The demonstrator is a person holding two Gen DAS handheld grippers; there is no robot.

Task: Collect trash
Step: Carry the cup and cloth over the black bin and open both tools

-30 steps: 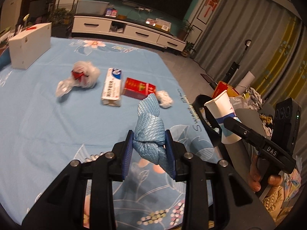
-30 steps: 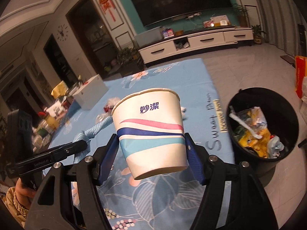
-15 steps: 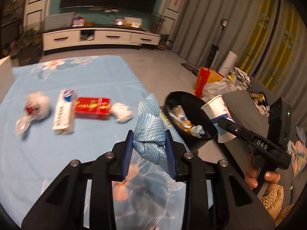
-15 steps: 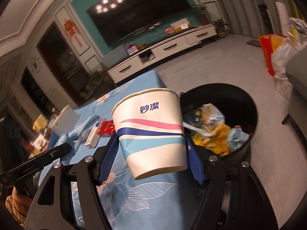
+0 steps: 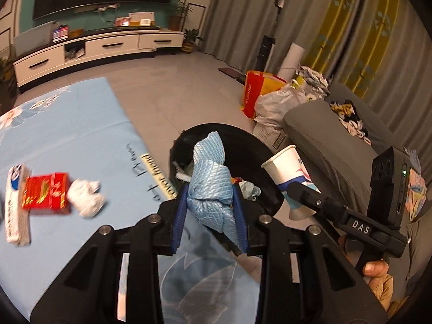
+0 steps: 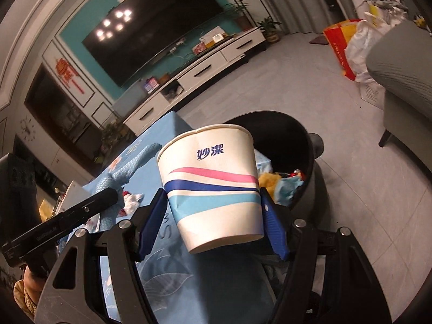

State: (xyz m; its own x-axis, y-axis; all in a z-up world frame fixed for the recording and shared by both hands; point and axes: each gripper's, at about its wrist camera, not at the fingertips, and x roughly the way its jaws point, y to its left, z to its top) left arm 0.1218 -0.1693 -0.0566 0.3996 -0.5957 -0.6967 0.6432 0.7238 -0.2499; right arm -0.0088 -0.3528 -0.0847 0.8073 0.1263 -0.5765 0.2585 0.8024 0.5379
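Observation:
My left gripper (image 5: 210, 216) is shut on a crumpled light-blue quilted cloth (image 5: 210, 186) and holds it over the near rim of the black trash bin (image 5: 264, 156), which holds several scraps. My right gripper (image 6: 213, 224) is shut on a white paper cup (image 6: 213, 189) with pink and blue stripes, held in front of the same bin (image 6: 291, 135). The cup also shows in the left wrist view (image 5: 289, 172), beside the bin. The cloth shows in the right wrist view (image 6: 121, 172).
On the blue flowered tablecloth (image 5: 67, 124) lie a red box (image 5: 46, 194), a white crumpled tissue (image 5: 86, 197) and a white tube box (image 5: 14, 210). A grey sofa (image 5: 337, 140), bags of clutter (image 5: 272, 94) and a TV cabinet (image 5: 94, 48) stand around.
Both grippers swung right from above the table toward the bin, still holding the cloth and the cup. The bin now lies right behind both held items.

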